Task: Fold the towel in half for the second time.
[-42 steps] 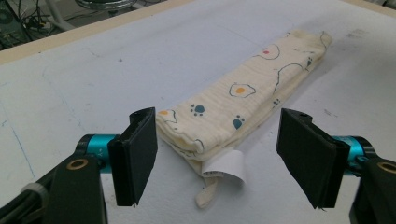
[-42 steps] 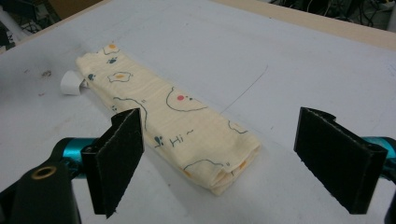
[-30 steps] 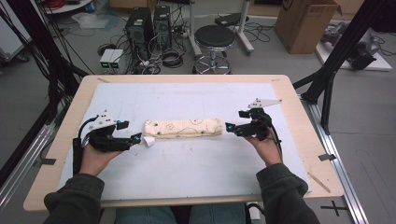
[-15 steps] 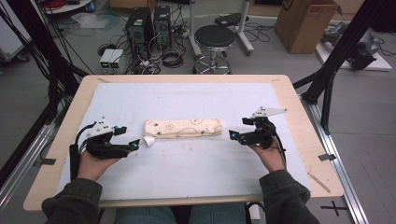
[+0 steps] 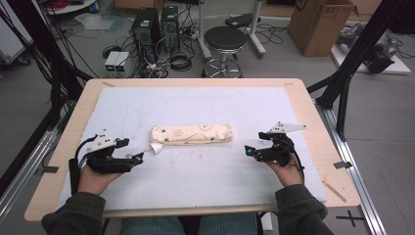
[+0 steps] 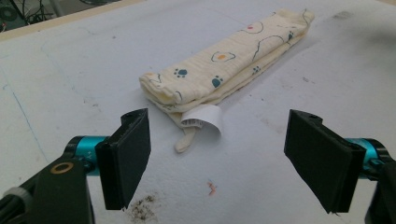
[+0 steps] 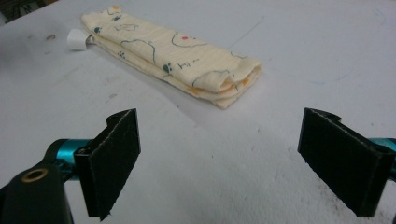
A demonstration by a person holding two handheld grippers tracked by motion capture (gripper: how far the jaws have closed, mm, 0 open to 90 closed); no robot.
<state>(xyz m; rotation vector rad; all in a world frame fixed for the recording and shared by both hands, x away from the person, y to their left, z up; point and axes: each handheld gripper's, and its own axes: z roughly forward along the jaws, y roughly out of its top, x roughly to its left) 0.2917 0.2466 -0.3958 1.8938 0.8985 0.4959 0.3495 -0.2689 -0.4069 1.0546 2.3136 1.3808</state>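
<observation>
A cream cloth point(image 5: 192, 134) printed with paw marks lies folded into a long strip in the middle of the white mat point(image 5: 205, 181). A white tag point(image 5: 156, 148) sticks out at its left end. My left gripper point(image 5: 132, 151) is a short way left of and nearer than that end. Its jaws have just been opening and hold nothing. In the left gripper view the cloth point(image 6: 224, 70) and tag point(image 6: 203, 119) lie ahead of the open gripper point(image 6: 219, 149). My right gripper point(image 5: 254, 144) stands open, apart from the cloth's right end. The right gripper view shows the cloth point(image 7: 173, 53) beyond that gripper point(image 7: 229, 149).
The mat covers a wooden table point(image 5: 63, 142) with bare rims at the sides. On the floor beyond stand a black stool point(image 5: 224, 41), computer towers point(image 5: 156, 27) and a cardboard box point(image 5: 320, 22). Black frame posts point(image 5: 345, 83) rise at both sides.
Both grippers have drawn back from the cloth's ends towards the person and outwards. The cloth lies where it was, untouched.
</observation>
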